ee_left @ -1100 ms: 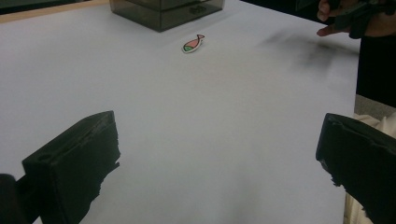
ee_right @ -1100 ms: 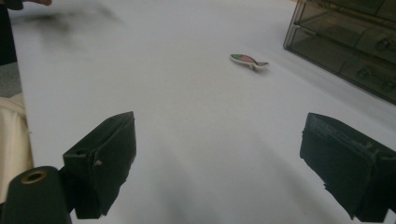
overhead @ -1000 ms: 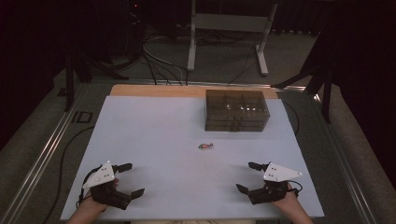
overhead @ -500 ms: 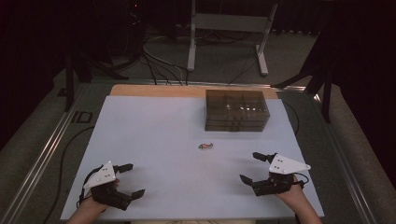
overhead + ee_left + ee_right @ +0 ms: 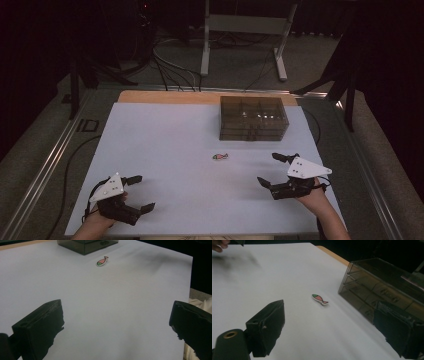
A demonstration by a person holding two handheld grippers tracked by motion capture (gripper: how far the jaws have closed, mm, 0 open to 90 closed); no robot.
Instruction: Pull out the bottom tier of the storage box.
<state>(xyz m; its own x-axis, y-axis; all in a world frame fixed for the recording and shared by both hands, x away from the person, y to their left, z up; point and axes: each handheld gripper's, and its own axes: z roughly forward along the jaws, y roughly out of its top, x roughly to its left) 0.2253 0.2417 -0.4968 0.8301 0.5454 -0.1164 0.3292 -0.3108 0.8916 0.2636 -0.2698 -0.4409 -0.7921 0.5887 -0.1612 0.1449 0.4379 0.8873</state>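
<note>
A small fish-shaped piece (image 5: 220,156), pink and green with a white edge, lies flat on the white table (image 5: 165,150). It appears far ahead in the left gripper view (image 5: 102,261) and closer in the right gripper view (image 5: 320,299). Behind it stands a dark see-through drawer box (image 5: 253,118) (image 5: 384,287) with its drawers shut. My left gripper (image 5: 140,192) rests open near the front left edge. On the right, my right gripper (image 5: 274,169) is open, its jaws turned toward the fish. Both are empty.
Bare wood of the table shows at the far edge (image 5: 165,97). Cables (image 5: 167,65) and a metal stand (image 5: 245,30) sit on the dark floor beyond. A metal rail (image 5: 47,165) runs along the left side.
My right gripper has moved forward and a little right, away from the front edge and nearer the drawer box. The left gripper and the fish have stayed put.
</note>
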